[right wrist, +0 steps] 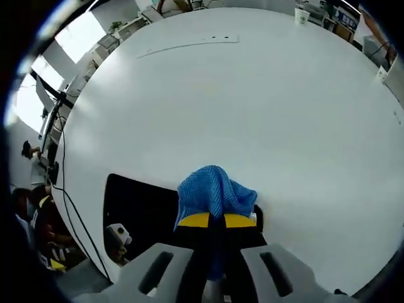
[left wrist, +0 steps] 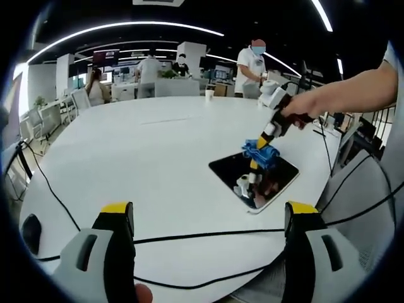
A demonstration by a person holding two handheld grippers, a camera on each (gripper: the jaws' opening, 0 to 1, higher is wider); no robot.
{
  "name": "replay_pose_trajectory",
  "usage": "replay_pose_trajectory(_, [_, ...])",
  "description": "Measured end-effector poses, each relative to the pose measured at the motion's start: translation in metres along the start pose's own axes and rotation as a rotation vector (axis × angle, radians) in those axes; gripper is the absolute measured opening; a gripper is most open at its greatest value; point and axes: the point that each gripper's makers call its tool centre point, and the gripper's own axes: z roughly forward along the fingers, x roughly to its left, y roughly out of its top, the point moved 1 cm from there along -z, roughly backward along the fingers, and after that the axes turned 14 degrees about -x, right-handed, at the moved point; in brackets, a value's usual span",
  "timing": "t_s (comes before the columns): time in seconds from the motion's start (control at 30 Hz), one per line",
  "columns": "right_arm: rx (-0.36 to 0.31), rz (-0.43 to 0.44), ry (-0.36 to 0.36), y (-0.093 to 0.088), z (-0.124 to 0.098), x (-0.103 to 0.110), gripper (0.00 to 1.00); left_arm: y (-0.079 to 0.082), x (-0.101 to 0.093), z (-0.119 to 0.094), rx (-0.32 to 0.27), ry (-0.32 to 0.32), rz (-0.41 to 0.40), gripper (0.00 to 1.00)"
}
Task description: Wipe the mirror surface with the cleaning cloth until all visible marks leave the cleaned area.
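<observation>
Mirror (left wrist: 254, 178) position: flat on the white round desk (left wrist: 145, 164), near the desk edge on my right side, with its dark glass reflecting the tool above it. In the left gripper view, my right gripper (left wrist: 262, 146) points down at the far end of the mirror, held by my right hand (left wrist: 302, 108), and the blue cleaning cloth (left wrist: 260, 152) is bunched at its tip, touching the glass. In the right gripper view, the right gripper (right wrist: 216, 220) has its two yellow-tipped jaws drawn close together with the cleaning cloth (right wrist: 214, 191) pinched between them; the cloth mounds up ahead of the tips and covers part of the mirror (right wrist: 142, 203), whose dark surface extends toward the left of that view. I cannot tell from either view whether marks are on the glass. My left gripper (left wrist: 210, 218) is held above the near desk edge, well apart from the mirror, with its jaws spread wide and nothing between them. Black cables (left wrist: 189, 237) run across the desk just ahead of the left jaws. A paper cup (left wrist: 209, 95) stands at the far side of the desk, and several people stand or sit among the office desks beyond it.
</observation>
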Motion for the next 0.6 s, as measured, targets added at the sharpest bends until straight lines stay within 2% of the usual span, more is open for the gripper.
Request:
replay_pose_trajectory(0.07, [-0.001, -0.001, 0.002, -0.003, -0.007, 0.01, 0.0, 0.0, 0.0, 0.0, 0.002, -0.001, -0.001, 0.99])
replay_pose_trajectory(0.27, [0.003, -0.008, 0.026, 0.001, 0.002, 0.032, 0.0, -0.002, -0.001, 0.0, 0.008, -0.011, 0.0, 0.99])
replay_pose_trajectory(0.4, [0.011, -0.011, 0.04, 0.005, 0.01, 0.046, 0.0, -0.004, -0.001, 0.0, 0.015, -0.016, -0.002, 0.99])
replay_pose_trajectory(0.43, [0.015, -0.017, 0.042, 0.008, 0.019, 0.048, 0.0, -0.005, -0.001, 0.0, 0.017, -0.017, -0.002, 0.99])
replay_pose_trajectory(0.6, [0.018, -0.061, 0.048, 0.013, 0.028, 0.063, 0.0, -0.006, -0.001, 0.001, 0.02, -0.025, -0.002, 0.99])
